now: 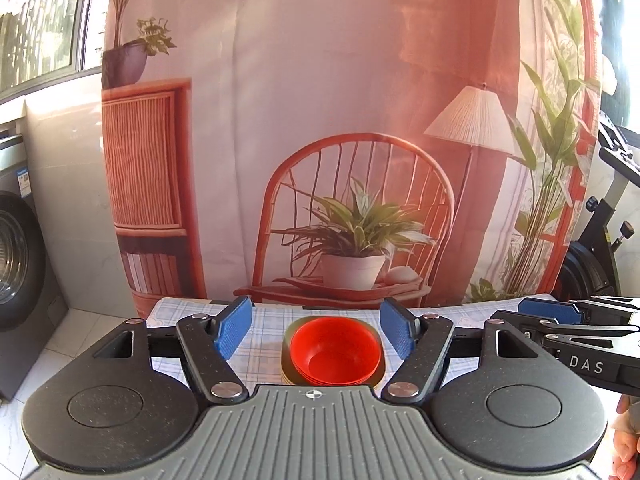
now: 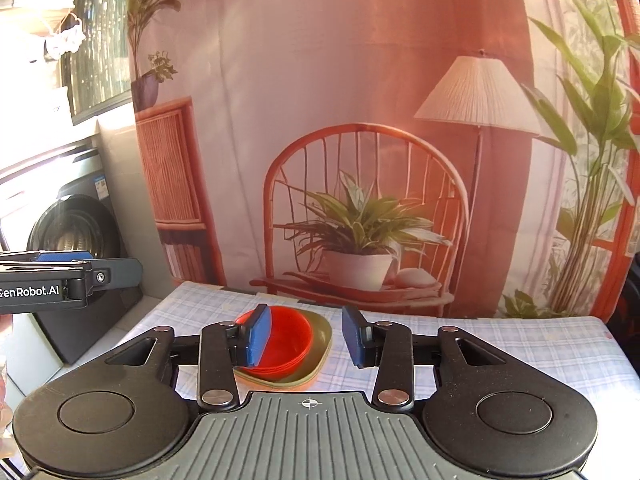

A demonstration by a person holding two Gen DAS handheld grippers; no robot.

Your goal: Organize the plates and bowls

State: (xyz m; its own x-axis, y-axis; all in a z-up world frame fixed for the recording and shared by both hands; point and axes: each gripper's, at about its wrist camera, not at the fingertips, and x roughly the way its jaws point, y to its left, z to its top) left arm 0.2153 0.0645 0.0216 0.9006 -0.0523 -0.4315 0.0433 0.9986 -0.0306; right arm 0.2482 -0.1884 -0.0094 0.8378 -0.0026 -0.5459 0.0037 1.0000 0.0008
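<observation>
The red bowls point(image 1: 335, 350) sit nested on the olive plates point(image 2: 320, 354), one stack at the table point(image 2: 500, 352) centre. Nothing loose remains, so sorting looks finished. My left hand-held gripper point(image 1: 316, 330) and right hand-held gripper point(image 2: 306, 336), at 6 o'clock, are open and empty.

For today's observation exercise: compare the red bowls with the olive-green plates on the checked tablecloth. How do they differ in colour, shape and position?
The red bowls are bright red; the olive-green plates are dull olive. The red bowls are round and deep; the olive-green plates are shallow, with a rounded-square outline. The red bowls sit on top; the olive-green plates lie beneath, on the tablecloth. Both are nested in stacks, forming one pile, and neither gripper touches them.
</observation>
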